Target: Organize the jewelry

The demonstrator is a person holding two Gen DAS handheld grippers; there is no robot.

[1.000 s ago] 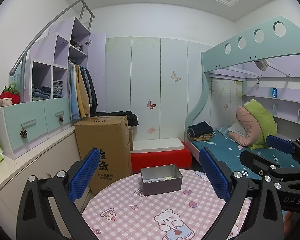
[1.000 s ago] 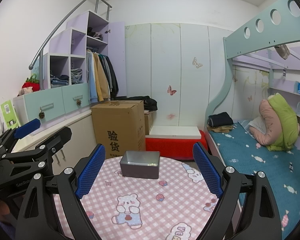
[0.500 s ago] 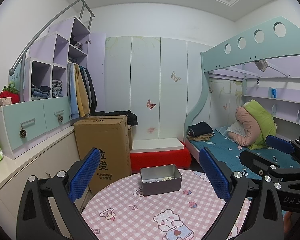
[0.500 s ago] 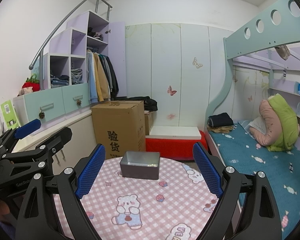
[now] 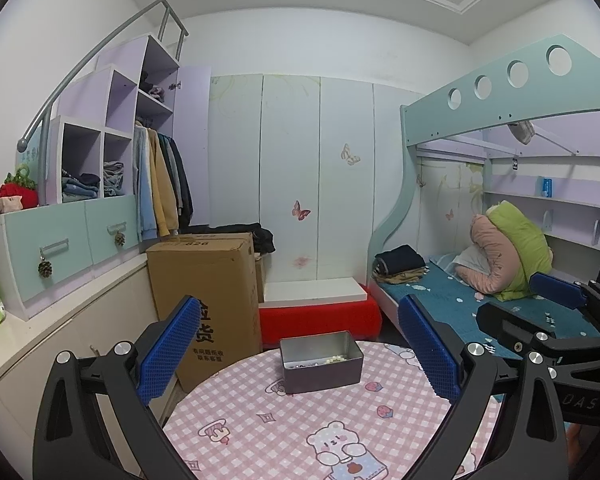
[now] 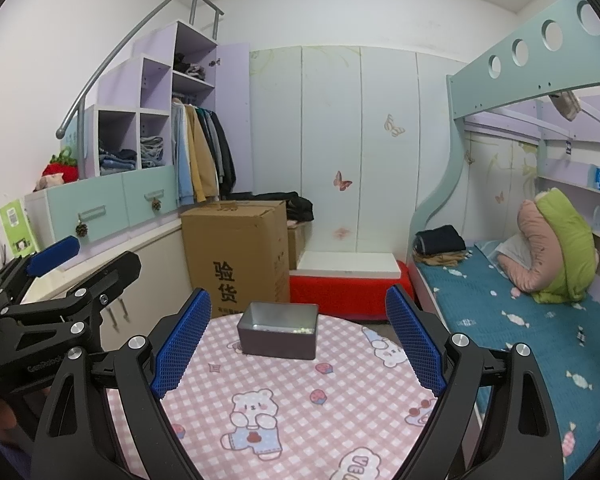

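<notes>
Child's bedroom; round table [image 5: 260, 432] under pink checked bear-print cloth. Grey metal tin [image 5: 321, 361], lid off, sits at the table's far edge; pale beads [image 5: 335, 358] lie inside against its right wall. Best approach, by judgement: descend steeply over the tin, fingers clear of its rim. Left gripper [image 5: 298, 354] and right gripper [image 6: 298, 348] hover short of the tin, jaws spread wide, holding nothing.

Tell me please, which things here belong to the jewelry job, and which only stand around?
Job: grey tin, beads inside it, left gripper, right gripper, both open.
Around: cardboard box, red bench, bed.
</notes>
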